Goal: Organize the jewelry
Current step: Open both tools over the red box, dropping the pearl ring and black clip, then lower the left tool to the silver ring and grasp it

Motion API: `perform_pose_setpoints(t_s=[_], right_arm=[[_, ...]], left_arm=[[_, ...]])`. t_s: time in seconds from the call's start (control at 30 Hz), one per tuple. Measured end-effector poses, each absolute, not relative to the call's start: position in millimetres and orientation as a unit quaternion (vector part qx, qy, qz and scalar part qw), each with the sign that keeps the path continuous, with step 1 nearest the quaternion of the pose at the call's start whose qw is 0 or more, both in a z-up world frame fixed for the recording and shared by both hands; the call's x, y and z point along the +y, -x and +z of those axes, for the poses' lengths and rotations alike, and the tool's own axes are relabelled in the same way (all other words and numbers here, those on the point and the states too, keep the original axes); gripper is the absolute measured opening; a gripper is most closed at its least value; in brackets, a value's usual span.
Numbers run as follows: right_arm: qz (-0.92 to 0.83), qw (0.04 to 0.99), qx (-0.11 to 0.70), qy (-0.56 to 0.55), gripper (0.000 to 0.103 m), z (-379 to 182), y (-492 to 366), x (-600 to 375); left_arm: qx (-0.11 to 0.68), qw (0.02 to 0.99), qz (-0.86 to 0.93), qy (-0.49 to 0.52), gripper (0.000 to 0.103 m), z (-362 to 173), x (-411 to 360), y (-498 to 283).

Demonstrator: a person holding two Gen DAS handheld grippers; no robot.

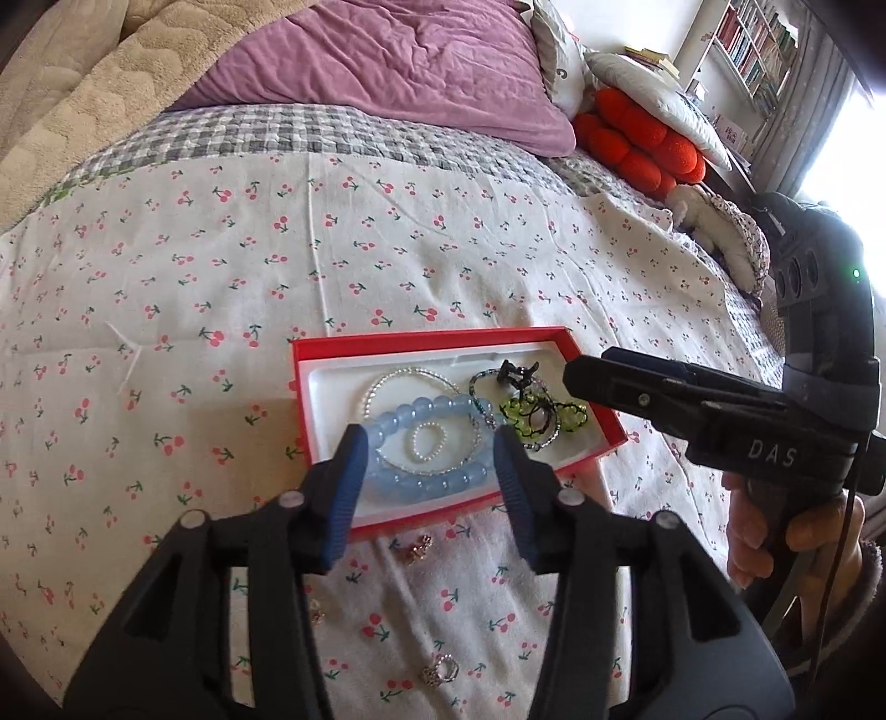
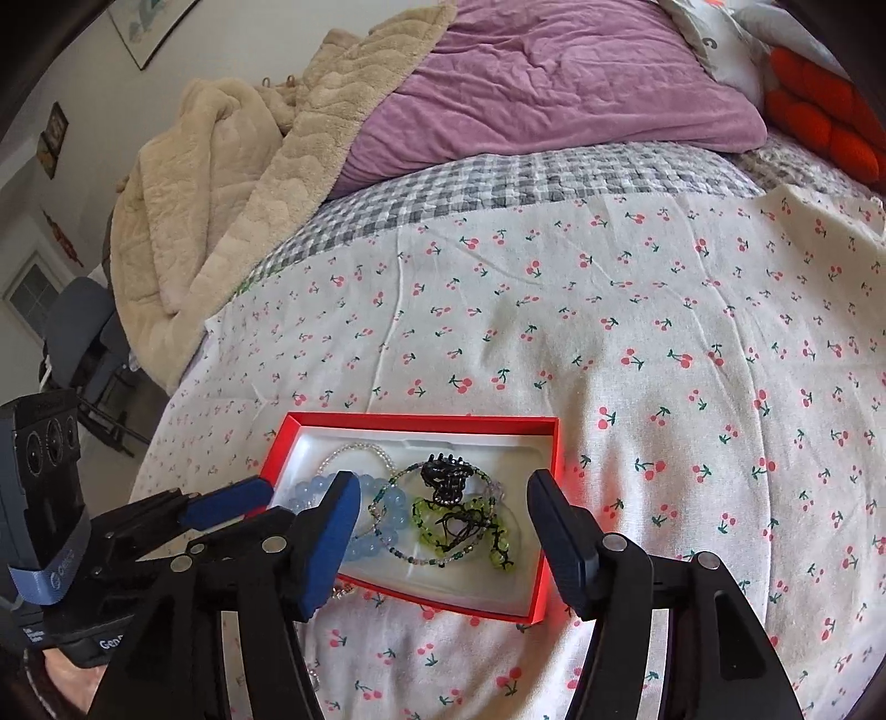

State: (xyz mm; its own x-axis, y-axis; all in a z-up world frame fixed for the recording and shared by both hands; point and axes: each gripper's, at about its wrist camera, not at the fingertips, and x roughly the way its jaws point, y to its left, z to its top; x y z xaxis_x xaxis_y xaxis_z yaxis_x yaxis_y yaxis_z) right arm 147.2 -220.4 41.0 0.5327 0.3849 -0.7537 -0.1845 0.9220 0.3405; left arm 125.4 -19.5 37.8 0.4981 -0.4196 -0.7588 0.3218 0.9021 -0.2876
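Note:
A red box (image 1: pixel 443 339) with a white liner lies on the cherry-print bedspread; it also shows in the right wrist view (image 2: pixel 421 422). Inside lie a blue bead bracelet (image 1: pixel 421 482), a pearl strand (image 1: pixel 398 379), a small pearl ring (image 1: pixel 427 441), a black hair claw (image 2: pixel 446 479) and green bead pieces (image 2: pixel 429 523). My left gripper (image 1: pixel 429 487) is open and empty just over the box's near edge. My right gripper (image 2: pixel 443 531) is open and empty above the box. Several small rings lie loose on the bedspread: one (image 1: pixel 414 548) by the box, two more (image 1: pixel 440 671) nearer me.
A purple pillow (image 1: pixel 398 61), a beige blanket (image 2: pixel 221 183) and a red cushion (image 1: pixel 637 144) lie at the head of the bed. A bookshelf (image 1: pixel 753 44) stands at the far right. The bed's left edge drops to a chair (image 2: pixel 83 343).

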Motion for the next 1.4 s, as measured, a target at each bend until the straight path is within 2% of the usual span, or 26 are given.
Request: perform_pose_setpoints(t_s=[0.1, 0.2, 0.53, 0.8, 0.83, 0.97, 1.1, 1.4], right_arm=[[0.164, 0.873, 0.450, -0.098, 0.069, 47, -137, -219], [0.163, 0.877, 0.444, -0.086, 0.072, 50, -124, -219], [0.178, 0.869, 0.461, -0.018, 0.073, 35, -86, -196], [0.199, 0.854, 0.481, 0.025, 0.073, 16, -63, -175], [0.200, 0.853, 0.482, 0.027, 0.073, 14, -61, -174], [0.216, 0.841, 0.496, 0.024, 0.070, 3, -58, -171], [0.237, 0.823, 0.517, 0.014, 0.052, -9, -59, -166], [0.287, 0.796, 0.533, 0.017, 0.026, -21, -62, -148]], left_arm=[[0.446, 0.872, -0.198, 0.046, 0.074, 44, -9, -117], [0.445, 0.878, -0.173, 0.036, 0.081, 45, 1, -108], [0.487, 0.863, -0.135, -0.015, 0.082, 20, 21, -77], [0.514, 0.834, -0.196, -0.038, 0.082, 3, 21, -50], [0.513, 0.832, -0.205, -0.045, 0.081, 0, 19, -48], [0.517, 0.819, -0.240, -0.069, 0.064, -9, 9, -39], [0.527, 0.803, -0.264, -0.083, 0.043, -19, 1, -34], [0.539, 0.792, -0.274, -0.087, 0.041, -23, -2, -33]])
